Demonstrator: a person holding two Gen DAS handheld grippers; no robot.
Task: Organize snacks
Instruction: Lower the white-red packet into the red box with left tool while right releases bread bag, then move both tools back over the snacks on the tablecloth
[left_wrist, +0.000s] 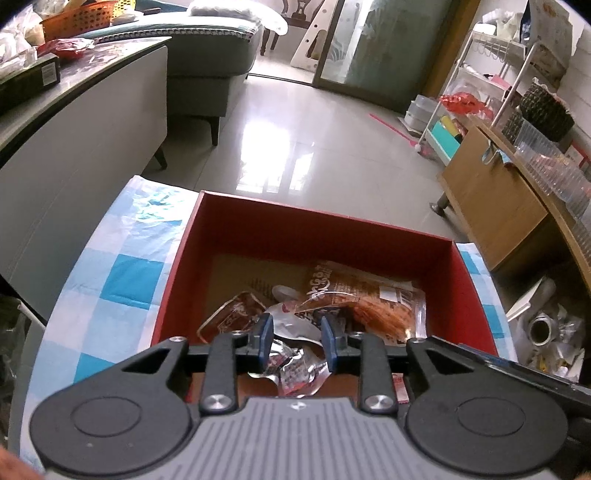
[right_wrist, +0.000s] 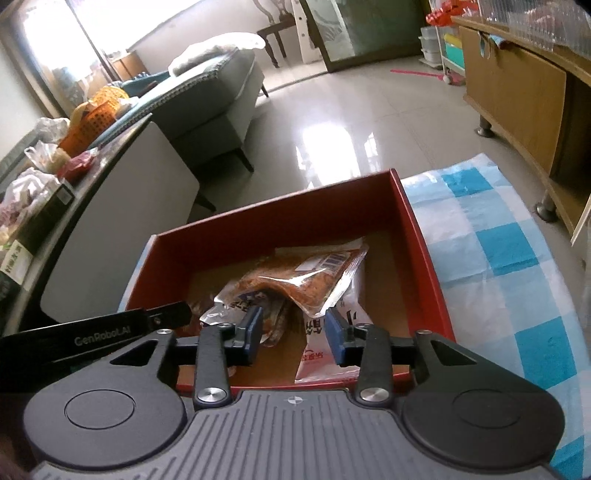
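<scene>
Blue-padded left gripper (left_wrist: 297, 341) stands slightly open over a silver packet (left_wrist: 295, 363), gripping nothing. Right gripper (right_wrist: 294, 334) likewise parted, empty, above the snacks (right_wrist: 295, 280). All snacks lie in the red box (left_wrist: 295, 218) on a blue-checked cloth (left_wrist: 125, 258); tiled floor (left_wrist: 314, 129) beyond.
</scene>
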